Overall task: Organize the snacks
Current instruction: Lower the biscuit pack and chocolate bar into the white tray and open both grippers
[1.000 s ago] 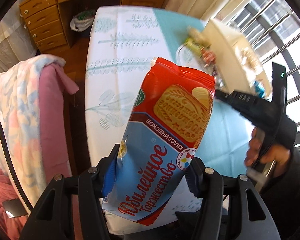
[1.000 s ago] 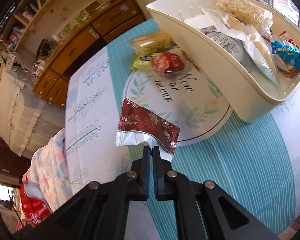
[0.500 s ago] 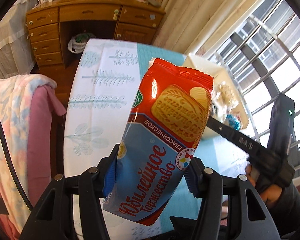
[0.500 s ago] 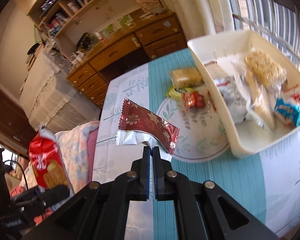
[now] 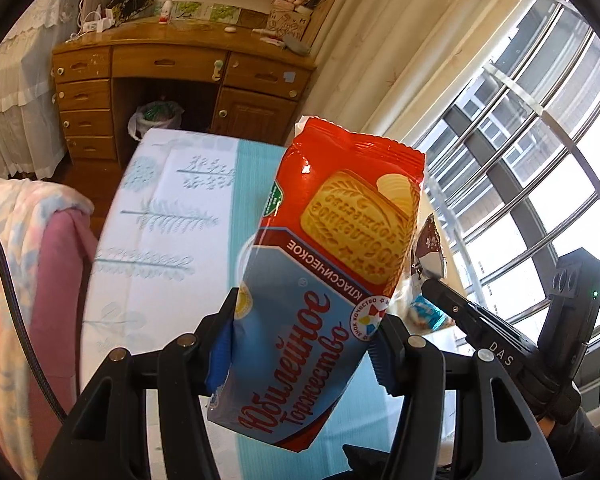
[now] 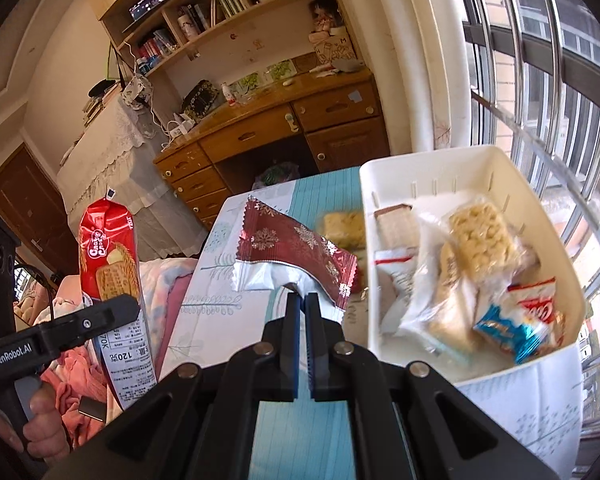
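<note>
- Far left in the right wrist view, the left gripper [image 6: 130, 306] shows as matte black plastic stamped "GenRobot.AI", with the person's left hand [image 6: 40, 420] wrapped around its handle.
- The left gripper [image 5: 300, 340] is clamped on a biscuit pack [image 5: 328, 280], its blue ribbed pads [image 5: 220, 354] pressing the two side edges near the lower end.
- The biscuit pack is a tall, glossy film pillow, red at the top and pale blue below, printed with an embossed rectangular biscuit; it stands tilted, held in the air above the surface [image 5: 172, 216].
- The surface is covered by a smooth cloth, white with pale leaf prints and a ribbed teal band.
- The right gripper [image 6: 302, 300] is closed tight on a candy wrapper [image 6: 292, 252], pinching its lower white edge between thin blue-lined fingers [image 6: 294, 340].
- The candy wrapper is crinkly foil, dark red with snowflakes and a serrated end, held in the air just left of the bin.
- On the right stands a white plastic bin [image 6: 540, 364], rectangular with rounded corners and slotted walls, holding puffed-rice bars in clear film, white sachets and a shiny blue packet.
- A wrapped rice bar [image 6: 342, 228] lies on the surface just left of the bin, blurred.
</note>
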`<state>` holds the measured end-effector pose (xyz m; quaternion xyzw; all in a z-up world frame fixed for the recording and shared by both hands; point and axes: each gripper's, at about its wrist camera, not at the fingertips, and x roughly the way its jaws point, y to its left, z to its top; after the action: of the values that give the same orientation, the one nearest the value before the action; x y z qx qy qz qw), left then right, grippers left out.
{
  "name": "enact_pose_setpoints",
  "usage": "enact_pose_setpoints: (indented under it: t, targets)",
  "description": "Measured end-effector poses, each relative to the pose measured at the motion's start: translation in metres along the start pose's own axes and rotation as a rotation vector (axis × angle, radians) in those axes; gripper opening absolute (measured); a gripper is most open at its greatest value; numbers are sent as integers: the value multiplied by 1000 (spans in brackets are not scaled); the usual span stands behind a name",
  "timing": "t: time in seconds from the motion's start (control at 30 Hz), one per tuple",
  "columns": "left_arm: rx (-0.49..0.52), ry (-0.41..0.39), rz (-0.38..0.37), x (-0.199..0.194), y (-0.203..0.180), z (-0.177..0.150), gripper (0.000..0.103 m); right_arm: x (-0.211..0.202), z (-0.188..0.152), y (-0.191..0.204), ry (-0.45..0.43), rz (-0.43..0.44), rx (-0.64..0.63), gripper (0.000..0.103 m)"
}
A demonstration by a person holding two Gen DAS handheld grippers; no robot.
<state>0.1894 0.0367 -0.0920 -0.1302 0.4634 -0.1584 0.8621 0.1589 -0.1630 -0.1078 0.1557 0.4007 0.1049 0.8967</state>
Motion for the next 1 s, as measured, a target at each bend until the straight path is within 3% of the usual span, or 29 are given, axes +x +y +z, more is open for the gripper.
enact_pose_setpoints:
  t: [0.47, 1.0]
  targets:
    - [22, -19, -65, 54, -84, 19, 55, -13, 28, -71, -24, -51, -92, 3]
    - [77, 58, -118, 139, -168, 40, 56, -16, 40, -139, 4, -134, -102, 3]
